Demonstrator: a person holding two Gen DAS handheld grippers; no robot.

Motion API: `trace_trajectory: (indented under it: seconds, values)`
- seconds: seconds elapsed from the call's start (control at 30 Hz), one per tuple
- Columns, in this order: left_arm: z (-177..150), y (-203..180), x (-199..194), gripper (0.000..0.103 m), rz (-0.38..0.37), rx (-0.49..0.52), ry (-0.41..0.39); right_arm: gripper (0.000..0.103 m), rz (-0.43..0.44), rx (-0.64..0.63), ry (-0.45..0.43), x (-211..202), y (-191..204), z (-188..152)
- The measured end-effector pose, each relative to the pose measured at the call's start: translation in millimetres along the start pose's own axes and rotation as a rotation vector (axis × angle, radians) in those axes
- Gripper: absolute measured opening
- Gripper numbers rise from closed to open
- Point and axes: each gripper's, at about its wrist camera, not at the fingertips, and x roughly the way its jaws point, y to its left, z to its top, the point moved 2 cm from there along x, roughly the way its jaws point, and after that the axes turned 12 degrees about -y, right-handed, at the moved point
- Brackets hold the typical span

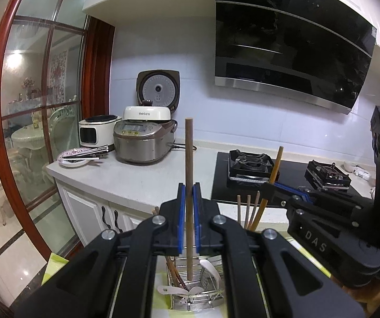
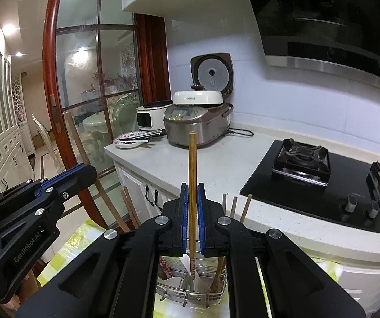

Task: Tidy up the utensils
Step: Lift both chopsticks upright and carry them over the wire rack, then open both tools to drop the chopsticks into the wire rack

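Currently both tongs are pinched narrow, each on one stick. Left gripper (image 1: 189, 206) clamps a dark brown wooden chopstick (image 1: 189, 159) upright between its blue pads; right gripper (image 2: 192, 212) clamps a lighter orange-brown chopstick with patterned lower end (image 2: 192, 175), also upright.

Key relation: the wire metal utensil basket (image 1: 211, 295) sits directly below and ahead of both tongs, on a yellow-green checked cloth (image 2: 70, 246). Each chopstick's long axis runs vertical, lower tip already within or just over the basket. Neither hand is clearly nearer; they hover side by side.

Hard to make out: both tips are lost behind gripper frames and among white spoons (image 1: 163, 288) and other sticks, so which compartment is unclear. More utensils rest on a patterned plate (image 1: 73, 157) on the far counter.
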Motion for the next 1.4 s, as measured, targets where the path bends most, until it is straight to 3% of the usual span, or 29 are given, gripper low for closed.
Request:
trace_trajectory:
  seconds: [0.57, 1.1, 1.2, 1.27, 1.3, 1.33, 1.4]
  values:
    - [-47.4, 10.3, 36.0, 0.006, 0.019, -0.038, 0.07, 0.008, 0.003, 0.024, 0.091, 40.0, 3.1, -60.3]
    - [-85.8, 17.7, 51.7, 0.006, 0.031, -0.067, 0.137, 0.009, -0.061, -0.003, 0.115, 55.6, -4.0, -104.4]
    - [-93.5, 19.6, 53.2, 0.019, 0.028, -0.071, 0.16, 0.01, -0.081, -0.001, 0.127, 56.3, -11.6, -110.3]
    - [-95.2, 20.3, 50.9, 0.035, 0.019, -0.075, 0.16, 0.01, -0.094, 0.01, 0.128, 54.8, -17.7, -112.5]
    - [-95.0, 20.1, 49.8, 0.035, 0.015, -0.074, 0.16, 0.011, -0.101, 0.013, 0.126, 53.3, -20.3, -113.3]
    - [-95.0, 19.4, 47.7, 0.037, 0.016, -0.068, 0.161, 0.014, -0.113, 0.013, 0.127, 51.2, -23.4, -114.4]
    - [-94.4, 18.9, 42.3, 0.044, 0.018, -0.069, 0.159, 0.032, -0.124, 0.021, 0.123, 45.1, -28.9, -115.2]
